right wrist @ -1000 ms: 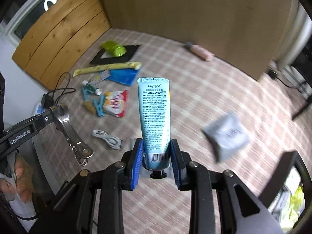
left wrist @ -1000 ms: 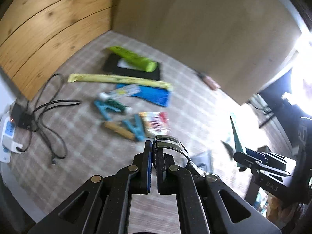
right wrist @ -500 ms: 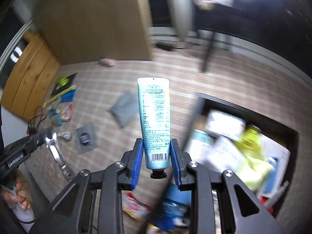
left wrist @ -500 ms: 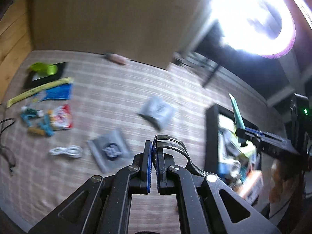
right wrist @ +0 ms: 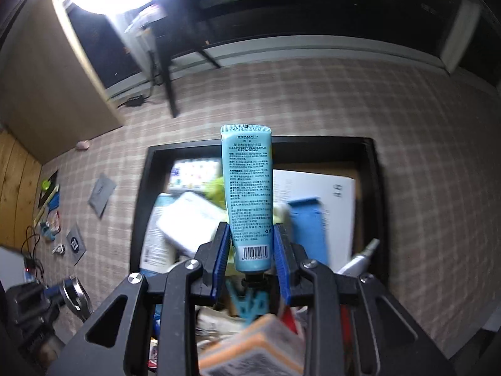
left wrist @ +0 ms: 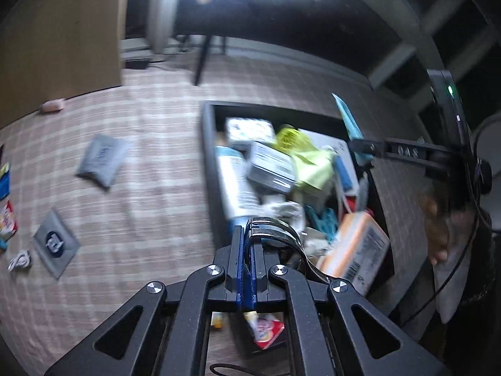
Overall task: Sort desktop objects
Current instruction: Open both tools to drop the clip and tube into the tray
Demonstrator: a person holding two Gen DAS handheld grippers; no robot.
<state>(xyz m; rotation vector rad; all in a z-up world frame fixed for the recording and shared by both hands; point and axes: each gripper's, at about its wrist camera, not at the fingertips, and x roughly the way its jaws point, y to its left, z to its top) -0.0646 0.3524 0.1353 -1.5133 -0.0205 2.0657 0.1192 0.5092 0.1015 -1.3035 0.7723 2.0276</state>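
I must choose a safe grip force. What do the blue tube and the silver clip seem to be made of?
The blue tube in the right tool looks like soft plastic with a smooth, slightly glossy printed skin and a crimped flat end. The silver clip in the left tool looks like polished metal: bright, curved and mirror-like. Motion blur leaves both somewhat uncertain.

Each claw [left wrist: 247, 244] [right wrist: 252, 250] is matte black with triangular cutouts, silver screw heads and blue rubber pads [right wrist: 219, 257].
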